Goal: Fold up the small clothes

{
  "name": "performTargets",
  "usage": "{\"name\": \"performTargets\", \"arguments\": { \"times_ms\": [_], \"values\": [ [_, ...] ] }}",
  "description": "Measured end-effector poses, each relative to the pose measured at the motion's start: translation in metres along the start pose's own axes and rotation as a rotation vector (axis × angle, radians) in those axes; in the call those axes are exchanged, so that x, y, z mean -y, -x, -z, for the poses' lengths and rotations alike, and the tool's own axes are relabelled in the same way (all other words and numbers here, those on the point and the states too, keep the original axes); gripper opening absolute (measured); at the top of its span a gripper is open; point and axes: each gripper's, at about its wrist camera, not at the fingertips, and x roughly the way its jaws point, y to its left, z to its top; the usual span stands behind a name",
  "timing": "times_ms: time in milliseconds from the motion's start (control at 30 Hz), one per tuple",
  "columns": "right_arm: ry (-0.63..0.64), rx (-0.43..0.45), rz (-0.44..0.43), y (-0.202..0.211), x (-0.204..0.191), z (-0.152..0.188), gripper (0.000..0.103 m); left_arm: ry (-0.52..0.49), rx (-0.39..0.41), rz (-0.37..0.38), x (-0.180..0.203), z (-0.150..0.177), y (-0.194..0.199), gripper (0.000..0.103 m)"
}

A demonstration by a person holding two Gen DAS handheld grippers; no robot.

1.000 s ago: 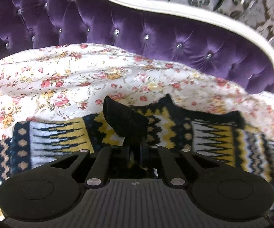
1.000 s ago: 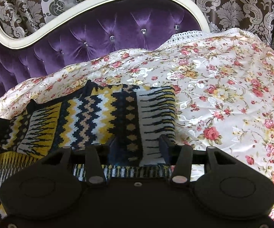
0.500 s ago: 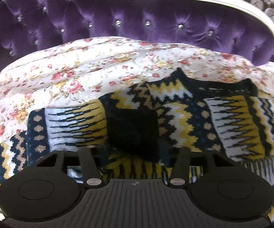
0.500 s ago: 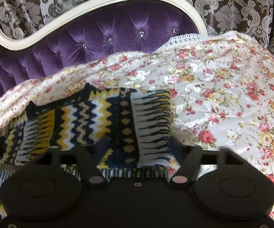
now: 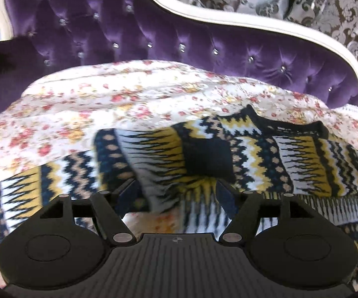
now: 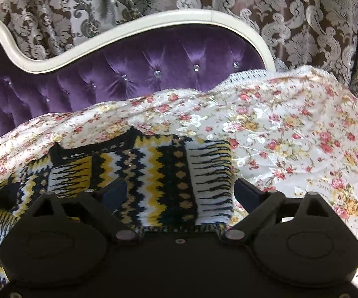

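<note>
A small knitted sweater (image 5: 266, 159) in yellow, navy and white zigzags lies on the floral bedspread (image 5: 104, 104). In the left wrist view its sleeve, with a dark cuff (image 5: 206, 159), is folded across the body. My left gripper (image 5: 176, 193) is open, jaws wide apart, just above the folded sleeve. In the right wrist view the sweater (image 6: 154, 173) has its other sleeve folded in. My right gripper (image 6: 179, 191) is open, jaws spread on either side of the sweater's right edge, holding nothing.
A purple tufted headboard (image 5: 179, 37) with a cream frame (image 6: 129, 37) rises behind the bed. Patterned curtains (image 6: 303, 24) hang beyond. The bedspread (image 6: 303, 136) stretches right of the sweater to a lace edge (image 6: 253, 74).
My left gripper was shut on the dark sleeve cuff and has let it go; the sleeve now lies folded on the body. My right gripper has opened wider. Both have drawn back slightly.
</note>
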Motion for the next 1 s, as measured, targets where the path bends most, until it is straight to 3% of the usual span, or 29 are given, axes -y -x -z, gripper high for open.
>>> {"name": "performTargets", "arguments": {
  "times_ms": [267,367,600,1000],
  "values": [
    [0.044,0.007,-0.059,0.008,-0.021,0.004,0.096,-0.011,0.055,-0.171,-0.032,0.016,0.038,0.068],
    [0.064,0.01,-0.088,0.011,-0.029,0.006,0.101,0.032,0.022,-0.166,-0.053,0.021,0.043,0.068],
    [0.097,0.005,-0.144,0.015,-0.045,0.012,0.102,0.116,-0.014,-0.195,-0.098,0.033,0.055,0.068],
    [0.135,-0.017,-0.222,0.012,-0.064,0.022,0.103,0.288,0.002,-0.256,-0.191,0.038,0.079,0.068]
  ]
}}
